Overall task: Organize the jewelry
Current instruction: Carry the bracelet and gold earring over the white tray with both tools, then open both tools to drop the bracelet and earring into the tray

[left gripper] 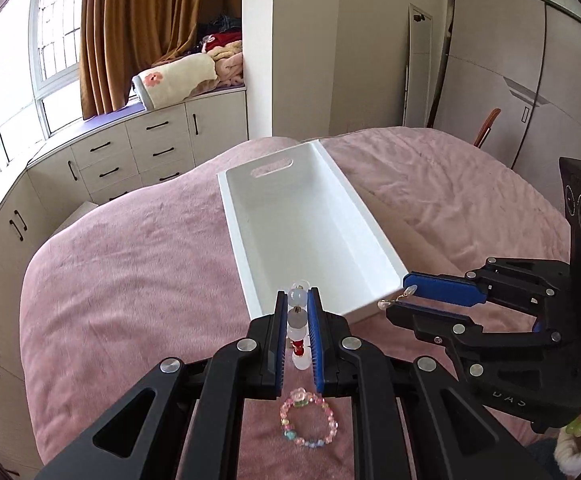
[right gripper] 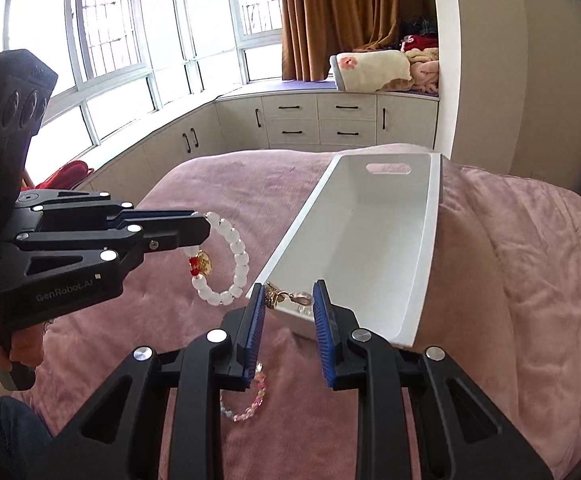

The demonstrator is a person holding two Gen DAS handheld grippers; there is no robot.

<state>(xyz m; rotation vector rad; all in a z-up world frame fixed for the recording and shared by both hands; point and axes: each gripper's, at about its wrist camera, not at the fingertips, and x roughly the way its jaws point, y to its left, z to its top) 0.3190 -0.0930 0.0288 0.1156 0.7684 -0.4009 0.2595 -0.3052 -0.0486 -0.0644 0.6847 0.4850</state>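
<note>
Your left gripper [left gripper: 298,300] has its jaws pinched on the white bead bracelet [right gripper: 226,258]. In the left wrist view the beads stack up between the blue pads [left gripper: 313,320], w/ a couple of red beads lower in the gap. From the right wrist view the rest of that bracelet hangs down as a loop off the tip of the left gripper [right gripper: 206,226], above the pink blanket [right gripper: 510,280], just beside the near left corner of the white tray [right gripper: 430,248]. A gold bead sits next to the red ones on the loop.

Your right gripper [right gripper: 289,300] has its jaws spread partway, w/ a small gold earring [right gripper: 290,298] spanning the gap between the pads. In the left wrist view the earring [left gripper: 396,300] sticks out at the tip of the right gripper [left gripper: 404,294], right at the near right corner of the tray [left gripper: 314,156]. Can't tell for sure whether the pads really grip it or it's only hooked on one, prob. the left pad.

The tray lies lengthwise on the blanket, handle slot at the far end; what you can see of the inside is bare.

A pastel bead bracelet [left gripper: 308,424] w/ a flower charm lies flat on the blanket near the bed's near edge, under your left gripper and partly hidden behind the right gripper's left finger in the other view.
</note>
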